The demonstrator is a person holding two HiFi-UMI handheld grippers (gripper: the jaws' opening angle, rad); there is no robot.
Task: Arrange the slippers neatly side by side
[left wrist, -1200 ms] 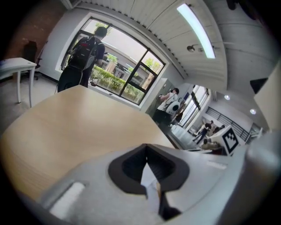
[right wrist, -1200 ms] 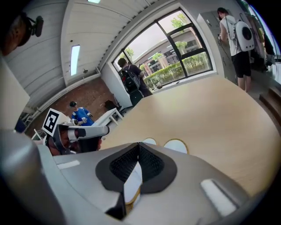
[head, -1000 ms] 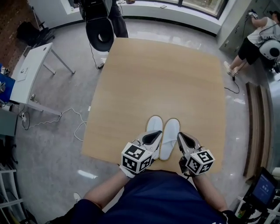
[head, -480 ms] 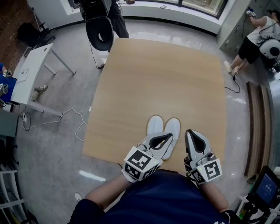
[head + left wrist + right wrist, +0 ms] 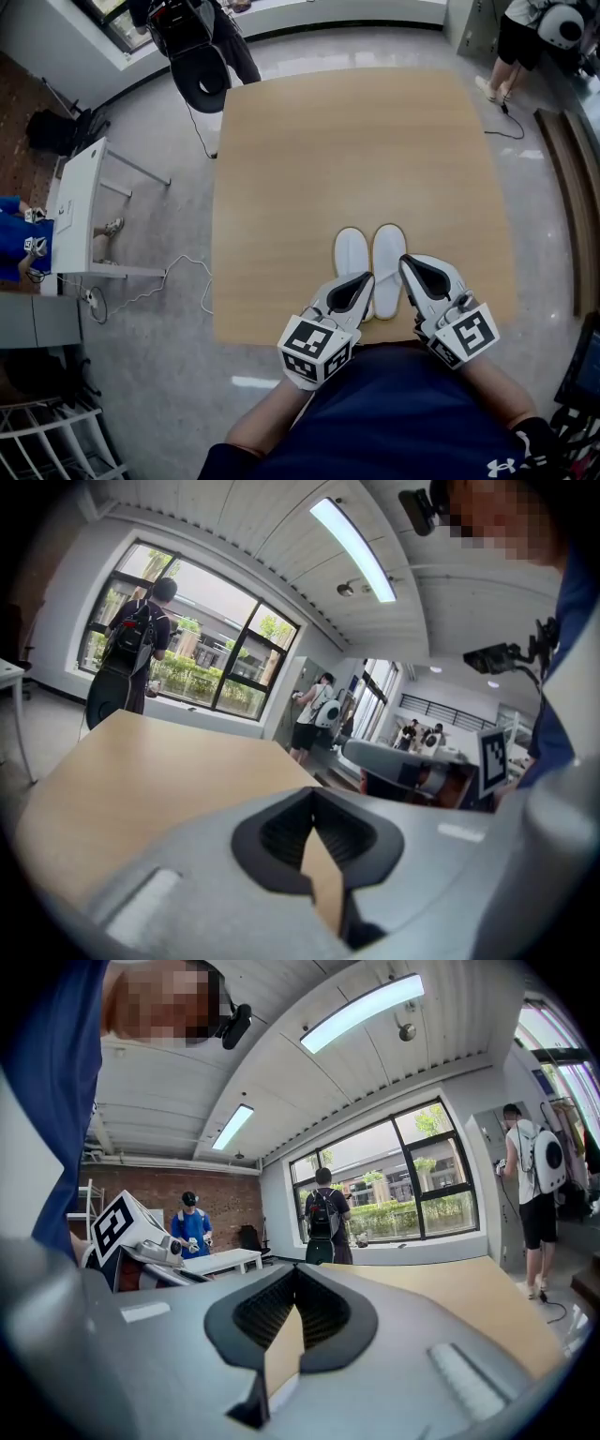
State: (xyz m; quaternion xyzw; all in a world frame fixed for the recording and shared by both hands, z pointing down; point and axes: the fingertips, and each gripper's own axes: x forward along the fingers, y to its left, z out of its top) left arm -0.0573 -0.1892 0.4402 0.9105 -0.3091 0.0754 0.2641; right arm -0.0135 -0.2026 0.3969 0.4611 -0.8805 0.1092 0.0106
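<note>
Our left gripper [image 5: 366,279] and right gripper [image 5: 407,264] are closed, holding nothing; we check the slippers [image 5: 388,255] line up evenly.

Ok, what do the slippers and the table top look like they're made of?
The slippers look like soft white cloth, matte: no shine, thin flat shape; the weave is too small to tell. The table top looks like light wood or wood-look laminate, matte: even tan colour, little glare.
</note>
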